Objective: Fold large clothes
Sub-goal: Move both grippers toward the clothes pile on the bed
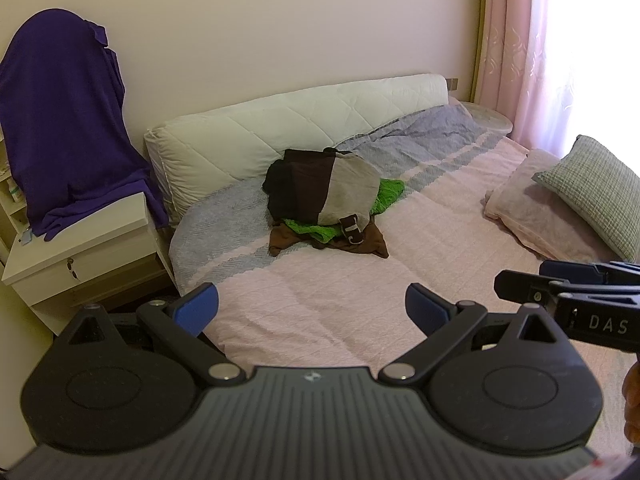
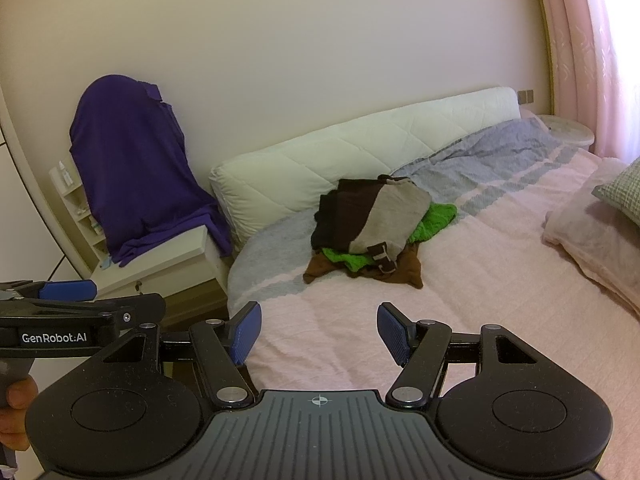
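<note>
A pile of clothes (image 1: 326, 196) lies on the bed near the headboard: a brown and beige garment on top, a green one and a brown one under it. The right wrist view shows the same pile (image 2: 370, 228). My left gripper (image 1: 312, 308) is open over the pink bedspread, well short of the pile, with nothing between its fingers. My right gripper (image 2: 320, 334) is open too, empty, also in front of the pile. The right gripper shows at the right edge of the left wrist view; the left gripper shows at the left edge of the right wrist view.
A pink and grey bedspread (image 1: 400, 264) covers the bed. A white padded headboard (image 1: 280, 128) runs along the wall. Two pillows (image 1: 560, 200) lie at the right. A white nightstand (image 1: 88, 248) stands left, with a purple cloth (image 1: 64, 120) draped above it. Pink curtains (image 1: 540, 40) hang at the right.
</note>
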A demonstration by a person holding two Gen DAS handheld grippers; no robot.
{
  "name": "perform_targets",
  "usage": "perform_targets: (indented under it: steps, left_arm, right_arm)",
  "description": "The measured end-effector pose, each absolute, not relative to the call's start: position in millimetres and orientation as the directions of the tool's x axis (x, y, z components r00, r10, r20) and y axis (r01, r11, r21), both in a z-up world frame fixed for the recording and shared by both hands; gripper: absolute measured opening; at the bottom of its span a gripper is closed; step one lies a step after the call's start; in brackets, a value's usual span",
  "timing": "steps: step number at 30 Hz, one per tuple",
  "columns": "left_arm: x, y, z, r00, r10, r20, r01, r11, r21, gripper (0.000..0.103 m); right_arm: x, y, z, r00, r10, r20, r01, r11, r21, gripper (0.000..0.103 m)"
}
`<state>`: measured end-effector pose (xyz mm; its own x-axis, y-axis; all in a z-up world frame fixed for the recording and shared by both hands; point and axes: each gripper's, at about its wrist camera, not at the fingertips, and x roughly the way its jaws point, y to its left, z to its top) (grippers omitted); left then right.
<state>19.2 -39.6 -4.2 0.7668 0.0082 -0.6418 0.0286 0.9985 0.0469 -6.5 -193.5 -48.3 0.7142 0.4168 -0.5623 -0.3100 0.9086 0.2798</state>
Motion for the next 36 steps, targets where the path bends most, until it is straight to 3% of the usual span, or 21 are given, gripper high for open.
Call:
perform_targets:
  steps: [21, 36]
  left_arm:
    - [56, -48, -10, 0.747, -0.009, -0.665, 0.072, 0.995, 0.067, 0.098]
    - [147, -39, -34, 0.712, -0.092, -0.696, 0.173, 0.984, 0.047, 0.098]
  right_arm:
    - [26, -197, -57, 0.712, 0.398, -0.578, -0.272, 0.916, 0.295, 0.062]
    - [92, -187, -76, 0.73, 0.301, -0.614, -0.158, 0.948, 0.277, 0.062]
